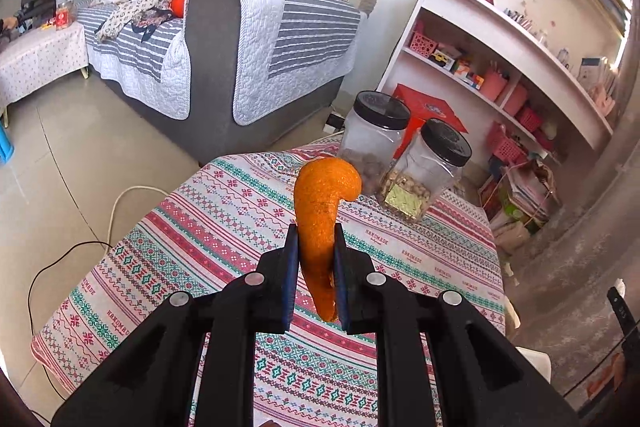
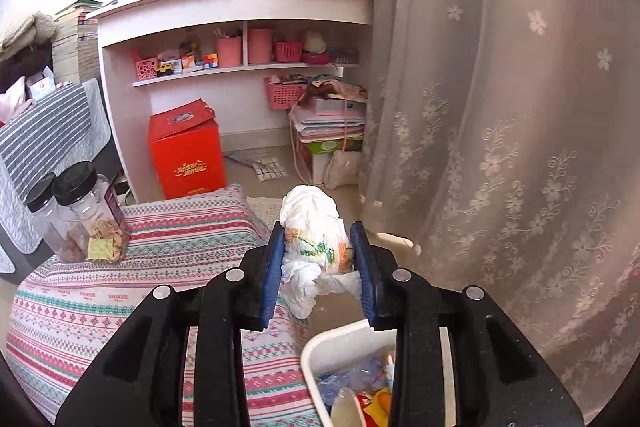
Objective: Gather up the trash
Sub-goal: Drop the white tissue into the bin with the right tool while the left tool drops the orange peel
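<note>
The word "HANDMADE" is woven in red, over and over, along the pale bands of the patterned tablecloth [image 1: 404,251] on the worktop. The red box [image 2: 186,155] on the floor bears gold Chinese lettering, too small to read.

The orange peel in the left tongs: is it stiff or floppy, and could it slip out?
The orange peel is probably soft but slightly springy: its free top curls over without collapsing. It is likely light, since the left tongs hold the long strip by its middle alone. It could slip, because only a narrow part lies between the pads.
</note>
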The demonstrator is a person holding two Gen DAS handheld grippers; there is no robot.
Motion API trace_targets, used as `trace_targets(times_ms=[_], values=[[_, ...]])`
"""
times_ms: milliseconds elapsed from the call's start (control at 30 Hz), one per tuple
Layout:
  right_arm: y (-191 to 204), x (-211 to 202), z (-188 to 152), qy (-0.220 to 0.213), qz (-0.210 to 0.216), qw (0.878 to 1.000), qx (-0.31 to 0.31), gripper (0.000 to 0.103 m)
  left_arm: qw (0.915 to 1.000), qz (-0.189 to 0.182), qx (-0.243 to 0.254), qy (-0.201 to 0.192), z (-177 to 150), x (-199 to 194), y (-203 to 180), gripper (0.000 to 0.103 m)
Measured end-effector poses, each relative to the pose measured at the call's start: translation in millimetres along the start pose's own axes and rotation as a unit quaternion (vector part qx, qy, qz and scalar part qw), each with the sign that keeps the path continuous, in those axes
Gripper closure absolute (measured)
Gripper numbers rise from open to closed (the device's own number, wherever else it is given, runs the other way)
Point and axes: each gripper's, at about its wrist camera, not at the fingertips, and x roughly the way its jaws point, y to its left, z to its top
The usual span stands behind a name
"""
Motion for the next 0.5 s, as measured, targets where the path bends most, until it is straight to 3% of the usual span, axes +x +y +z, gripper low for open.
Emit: trace_targets(times_ms=[200,233,267,333,433,500], values=[[-46.3,-6.6,-16.0,0.017,-0.024,1.0,0.008,0.07,0.9999,-0.007,0.013,0.008,-10.4,3.0,-18.6,0.087],[-53.5,-7.8,-19.6,0.018,-0.027,0.999,0.014,0.061,0.9998,-0.007,0.017,0.008,-11.9,3.2,-22.6,0.087],[-61.2,-10.7,-22.5,0.013,-0.03,0.999,0.024,0.041,0.9997,-0.008,0.021,0.009,-13.7,3.3,-27.0,0.087],[-76.6,-19.0,-27.1,-0.005,-0.046,0.998,0.048,0.018,0.9994,-0.008,0.031,0.011,-18.7,2.9,-36.2,0.087],[-93.9,-28.7,-29.8,-0.015,-0.051,0.997,0.064,0.008,0.9984,-0.013,0.054,0.009,-24.3,0.4,-54.5,0.087],[-104.5,-34.7,-34.6,-0.019,-0.053,0.996,0.07,0.007,0.9973,-0.025,0.068,0.012,-28.3,-2.1,-67.5,0.087]])
